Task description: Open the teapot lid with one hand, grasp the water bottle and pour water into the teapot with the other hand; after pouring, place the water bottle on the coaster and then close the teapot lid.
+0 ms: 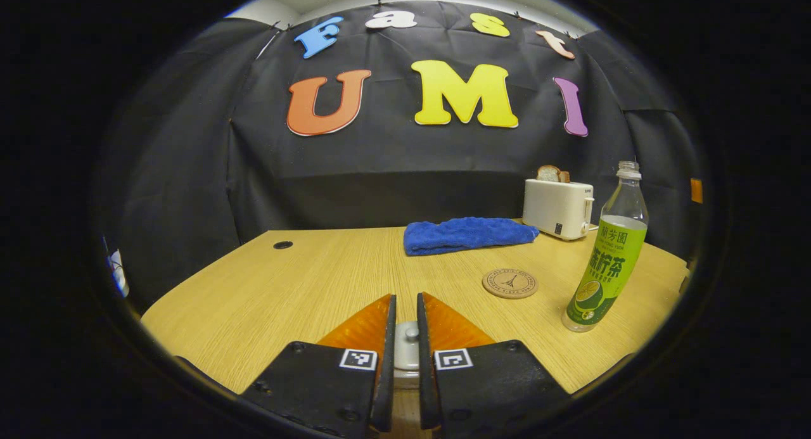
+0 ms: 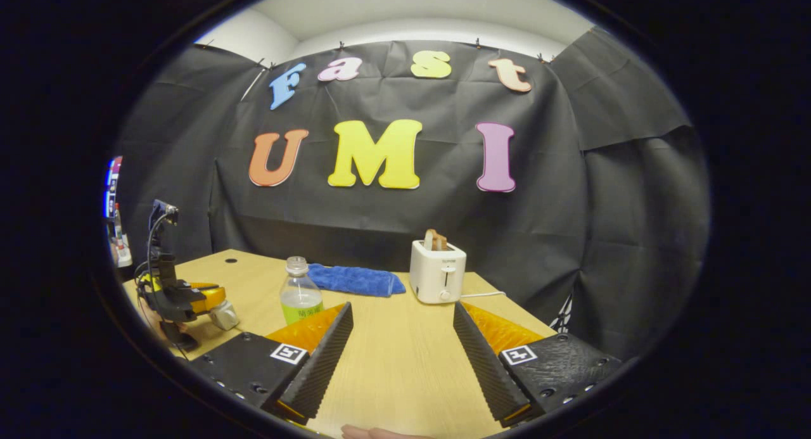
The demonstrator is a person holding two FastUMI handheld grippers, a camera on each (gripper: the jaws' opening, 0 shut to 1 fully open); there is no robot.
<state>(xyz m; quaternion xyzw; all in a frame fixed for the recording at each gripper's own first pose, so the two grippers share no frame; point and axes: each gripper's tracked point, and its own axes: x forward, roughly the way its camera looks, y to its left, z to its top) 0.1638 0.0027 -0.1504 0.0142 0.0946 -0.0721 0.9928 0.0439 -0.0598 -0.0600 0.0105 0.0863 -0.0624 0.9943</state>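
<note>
Teapot lid [image 1: 408, 353] sits between the fingers of the left gripper [image 1: 405, 312] in the left gripper view, a pale rounded piece with a small knob on top; the two fingers stand nearly closed around it, but whether both actually press on it cannot be told from that view. In the right gripper view that same gripper [image 2: 206, 299] appears far off at the left edge of the table [image 2: 393, 356], with a pale object at its tips that looks like the lid or the pot, too small to make out. Taking the water bottle [image 1: 607, 261] as the landmark: it stands upright on the wooden table, capped, with a green label around its lower part and clear above. Just to the bottle's left, a little farther back, lies the round cork coaster [image 1: 510, 283], bare on the tabletop and apart from the bottle. Behind the coaster and left of the bottle rests a folded blue towel [image 1: 466, 234]. Directly behind the bottle, near the back edge of the table, stands a white toaster [image 1: 559, 208] with slices of bread [image 1: 550, 173] sticking out of its slots. In the right gripper view the bottle [image 2: 299, 293] stands just beyond the left finger of the right gripper [image 2: 399, 328], whose fingers are spread wide apart over bare table, gripping nothing. A fingertip of the person [image 2: 374, 432] shows at the bottom edge of that view.
</note>
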